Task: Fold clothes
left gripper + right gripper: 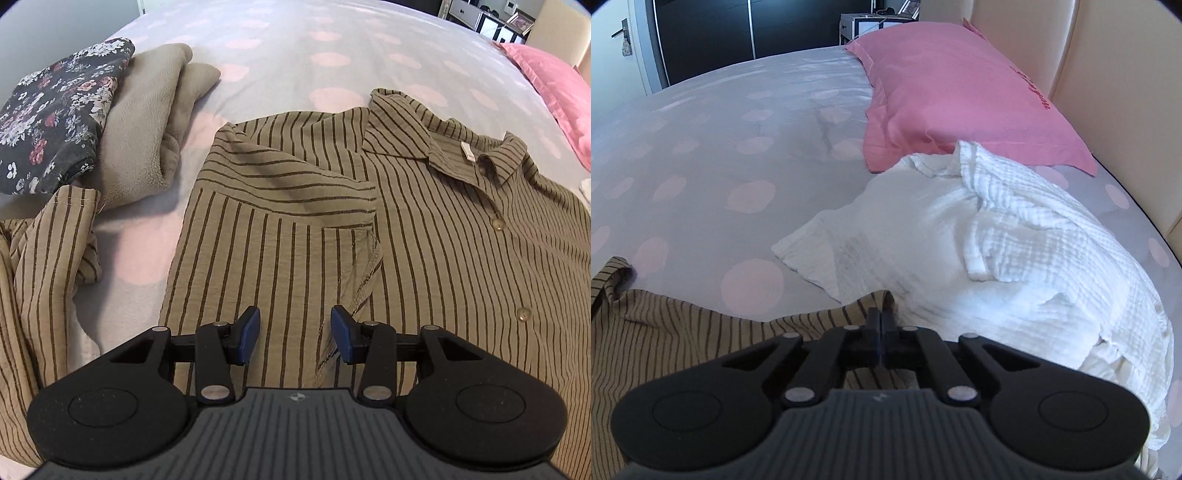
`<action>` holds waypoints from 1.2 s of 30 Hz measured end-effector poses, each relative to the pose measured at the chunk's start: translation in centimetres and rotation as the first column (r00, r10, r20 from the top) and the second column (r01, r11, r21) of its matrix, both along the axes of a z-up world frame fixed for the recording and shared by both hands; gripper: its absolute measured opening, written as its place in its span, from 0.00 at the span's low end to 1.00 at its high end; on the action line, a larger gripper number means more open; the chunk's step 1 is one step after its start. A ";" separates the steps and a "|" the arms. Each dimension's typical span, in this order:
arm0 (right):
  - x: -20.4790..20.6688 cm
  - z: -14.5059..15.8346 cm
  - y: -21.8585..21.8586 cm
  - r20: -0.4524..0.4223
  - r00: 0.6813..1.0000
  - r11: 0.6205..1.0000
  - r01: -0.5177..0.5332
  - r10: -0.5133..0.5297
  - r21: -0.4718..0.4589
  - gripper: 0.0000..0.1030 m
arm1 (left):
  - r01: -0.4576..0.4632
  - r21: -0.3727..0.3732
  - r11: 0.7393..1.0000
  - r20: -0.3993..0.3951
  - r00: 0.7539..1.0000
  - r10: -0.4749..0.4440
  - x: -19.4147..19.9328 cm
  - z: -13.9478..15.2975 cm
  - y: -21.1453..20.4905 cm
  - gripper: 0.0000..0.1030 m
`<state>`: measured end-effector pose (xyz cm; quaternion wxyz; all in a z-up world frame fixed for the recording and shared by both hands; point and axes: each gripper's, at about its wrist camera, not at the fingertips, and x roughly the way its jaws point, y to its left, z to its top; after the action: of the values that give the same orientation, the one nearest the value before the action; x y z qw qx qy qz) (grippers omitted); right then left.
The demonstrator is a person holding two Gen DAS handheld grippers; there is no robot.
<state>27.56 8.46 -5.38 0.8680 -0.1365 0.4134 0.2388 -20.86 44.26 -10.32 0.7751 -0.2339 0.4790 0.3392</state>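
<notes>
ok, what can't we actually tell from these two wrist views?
- Left wrist: striped shirt hem and its right side, cut off by the frame and hidden by the left gripper.
- Right wrist: whether the shut right gripper pinches shirt fabric; its own fingers hide the contact.
- Right wrist: pillow lettering, too distorted.

We saw the striped shirt point(295, 236), at the centre of the left wrist view, as thin crinkled cloth with glossy buttons, while the beige garment point(147, 122) in the upper left looked soft and fleecy under a smooth floral-print fabric point(55, 110). In the right wrist view the white garment point(1015, 240) was a puckered, waffle-like weave, the pink pillow point(960, 96) matt woven cloth and the dotted bedsheet point(720, 147) smooth. The left gripper point(295, 336) was matt black plastic with blue rubbery pads point(249, 332) and shiny metal pins.
</notes>
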 end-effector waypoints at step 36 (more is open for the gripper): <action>-8.3 -3.1 -3.1 -0.108 0.987 0.982 -0.133 0.119 -0.135 0.37 | 0.019 0.002 1.000 0.064 0.998 -0.019 -1.0 2.5 -1.6 0.39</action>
<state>19.29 5.36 -8.43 0.8175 -0.2118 0.4627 0.2696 -21.81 42.66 -7.82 0.7934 -0.2392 0.4560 0.3246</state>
